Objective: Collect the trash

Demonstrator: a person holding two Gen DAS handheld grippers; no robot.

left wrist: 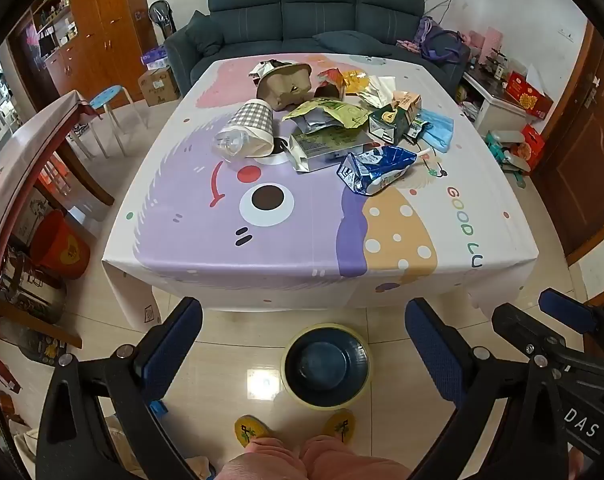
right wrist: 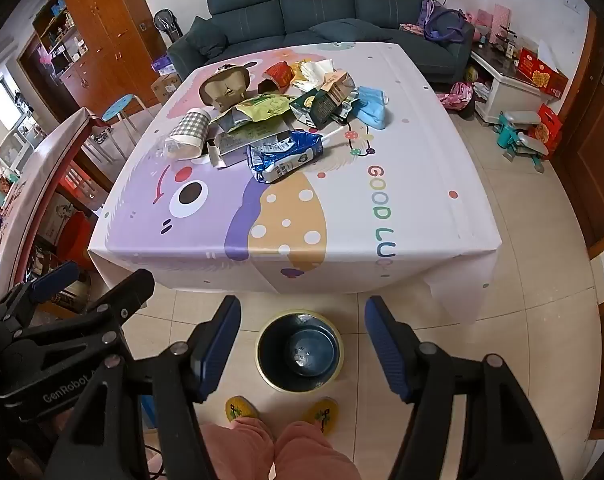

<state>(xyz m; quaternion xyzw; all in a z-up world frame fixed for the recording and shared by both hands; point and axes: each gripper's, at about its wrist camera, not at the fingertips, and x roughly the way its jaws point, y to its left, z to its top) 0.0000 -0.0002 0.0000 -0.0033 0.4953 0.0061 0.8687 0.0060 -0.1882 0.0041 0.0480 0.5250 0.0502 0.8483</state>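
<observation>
A heap of trash lies on the far half of the table [left wrist: 302,240] [right wrist: 422,208]. It holds a checked paper cup [left wrist: 251,120] [right wrist: 191,128], a brown pulp tray [left wrist: 285,84], a green bag [left wrist: 326,110], a silver pouch [left wrist: 322,148], a blue-and-white bag [left wrist: 376,168] [right wrist: 281,156], a dark green carton [left wrist: 390,120] and a blue face mask [left wrist: 436,128] [right wrist: 372,106]. A dark bin with a yellow rim [left wrist: 326,364] [right wrist: 299,350] stands empty on the floor before the table. My left gripper [left wrist: 302,312] [right wrist: 97,280] and right gripper [right wrist: 304,306] [left wrist: 534,312] hang open above the floor, side by side, holding nothing.
A person's legs in pink trousers [left wrist: 314,460] and yellow slippers [right wrist: 322,410] stand just behind the bin. A second covered table [left wrist: 29,152], a red bucket [left wrist: 59,244] and a blue stool [left wrist: 107,98] are on the left. A dark sofa [left wrist: 318,12] sits behind the table.
</observation>
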